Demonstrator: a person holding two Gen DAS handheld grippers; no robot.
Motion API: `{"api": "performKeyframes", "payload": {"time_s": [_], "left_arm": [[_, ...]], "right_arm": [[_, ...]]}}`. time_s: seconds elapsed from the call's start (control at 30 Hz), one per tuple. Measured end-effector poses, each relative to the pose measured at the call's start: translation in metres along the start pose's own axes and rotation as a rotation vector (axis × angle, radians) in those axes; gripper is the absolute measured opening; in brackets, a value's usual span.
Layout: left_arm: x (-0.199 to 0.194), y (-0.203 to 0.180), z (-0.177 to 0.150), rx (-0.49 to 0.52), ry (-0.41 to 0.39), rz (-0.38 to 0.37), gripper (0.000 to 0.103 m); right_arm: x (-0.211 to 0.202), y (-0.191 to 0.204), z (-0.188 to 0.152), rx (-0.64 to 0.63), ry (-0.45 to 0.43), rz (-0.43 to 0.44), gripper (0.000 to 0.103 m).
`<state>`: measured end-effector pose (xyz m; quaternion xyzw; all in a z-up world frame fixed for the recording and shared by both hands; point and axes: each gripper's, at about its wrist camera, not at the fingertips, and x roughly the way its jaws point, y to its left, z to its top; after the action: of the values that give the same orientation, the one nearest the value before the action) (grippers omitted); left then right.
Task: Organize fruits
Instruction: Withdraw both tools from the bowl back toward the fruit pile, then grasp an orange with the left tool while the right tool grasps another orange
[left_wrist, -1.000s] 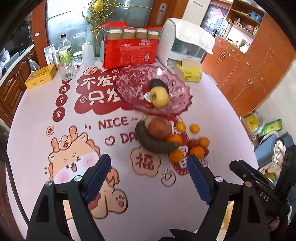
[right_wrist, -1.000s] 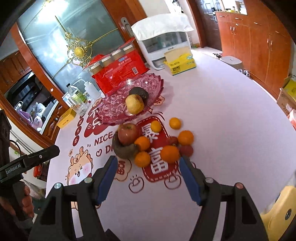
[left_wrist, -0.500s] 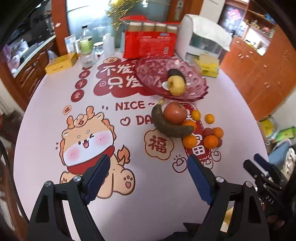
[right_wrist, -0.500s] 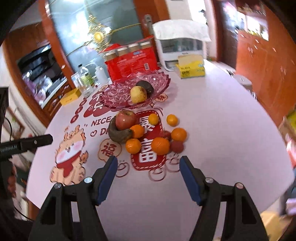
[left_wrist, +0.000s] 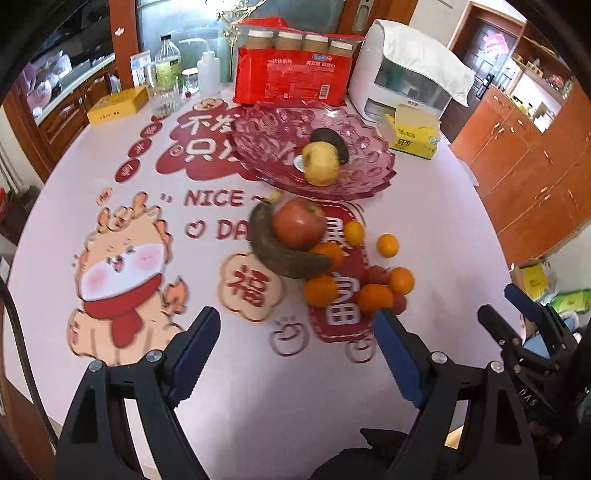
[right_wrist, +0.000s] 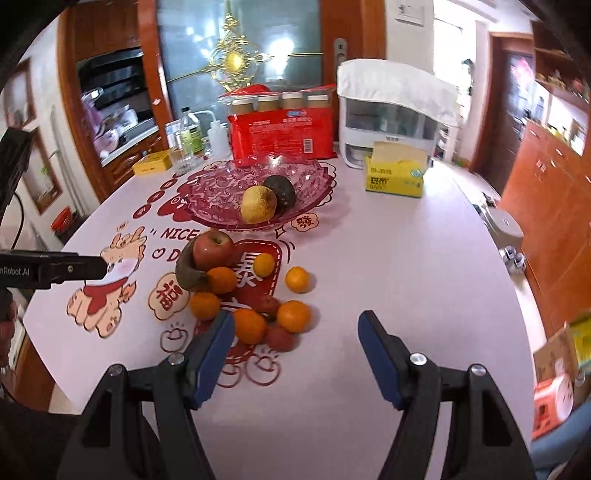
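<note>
Several oranges (right_wrist: 251, 325) beside right claw's (right_wrist: 295, 332) left finger.

A glossy pink cut-glass bowl (left_wrist: 362, 173) sits at upper centre on the bench (left_wrist: 221, 387), whose printed cloth looks smooth and matt. Glossy red plastic wrap (left_wrist: 291, 77) sits behind it, a paper tissue box (left_wrist: 413, 138) to its right, polished wooden cabinets (left_wrist: 535, 166) at right.

Orange-brown wooden cabinets (left_wrist: 532, 155) flank a frosted glass door (right_wrist: 240, 66).
</note>
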<state>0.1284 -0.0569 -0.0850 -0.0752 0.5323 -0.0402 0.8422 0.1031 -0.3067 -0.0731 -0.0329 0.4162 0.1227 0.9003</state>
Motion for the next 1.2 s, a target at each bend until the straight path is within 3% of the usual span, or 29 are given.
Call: {"api": "performKeyframes", "payload": {"time_s": [0.3,0.6,0.93,1.03,1.2], "left_arm": [[0.032,-0.045,-0.013,-0.076,0.046,-0.005,0.084],[0.066,-0.064,-0.001,-0.137,0.139,-0.007,0.084],[0.122,-0.063,0.005,-0.272,0.251,-0.094,0.069],[0.138,-0.061,0.005,-0.313,0.276,-0.129,0.068],[0.157,-0.061,0.002,-0.344,0.323,-0.137,0.058]], "right_arm": [[0.011,-0.020,0.008,-0.219,-0.011,0.085,0.070],[0.035,-0.022,0.006,-0.377,-0.013,0.159,0.070],[0.092,-0.033,-0.002,-0.302,0.085,0.308,0.068],[0.106,-0.039,-0.002,-0.234,0.106,0.373,0.060],[0.130,-0.041,-0.004,-0.191,0.157,0.407,0.046]]}}
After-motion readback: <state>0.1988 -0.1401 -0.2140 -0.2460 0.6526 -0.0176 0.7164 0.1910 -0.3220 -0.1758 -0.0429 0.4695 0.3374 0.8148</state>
